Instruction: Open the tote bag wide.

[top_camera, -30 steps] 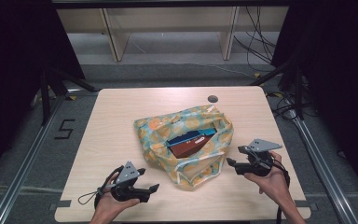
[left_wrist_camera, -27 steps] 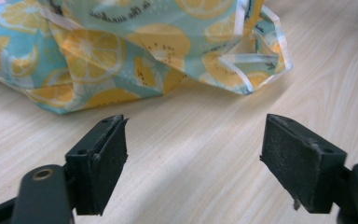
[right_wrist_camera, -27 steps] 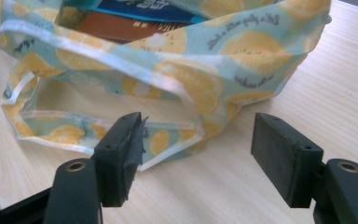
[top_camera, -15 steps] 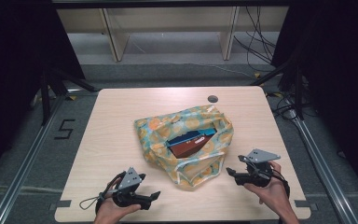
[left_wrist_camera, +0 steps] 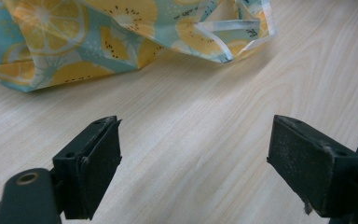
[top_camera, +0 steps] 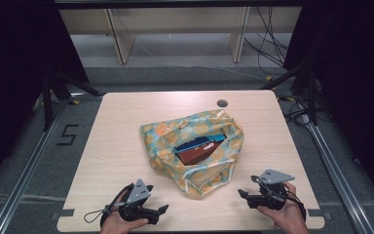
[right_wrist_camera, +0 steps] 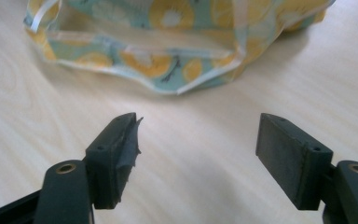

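Both grippers, left [top_camera: 161,209] and right [top_camera: 242,194], have just spread their jaws, now empty, near the table's [top_camera: 126,126] front edge, having drawn back from the lemon-print bag [top_camera: 195,146] mid-table, its boxes [top_camera: 197,150] seemingly packed, probably finished.

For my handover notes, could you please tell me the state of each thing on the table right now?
Fruit-print bag: lying on the table, mouth open, held by neither gripper.
Boxes: lying inside the bag, partly visible.
Left gripper: open, nothing between its jaws, short of the bag.
Right gripper: jaws just opening, nothing between them.
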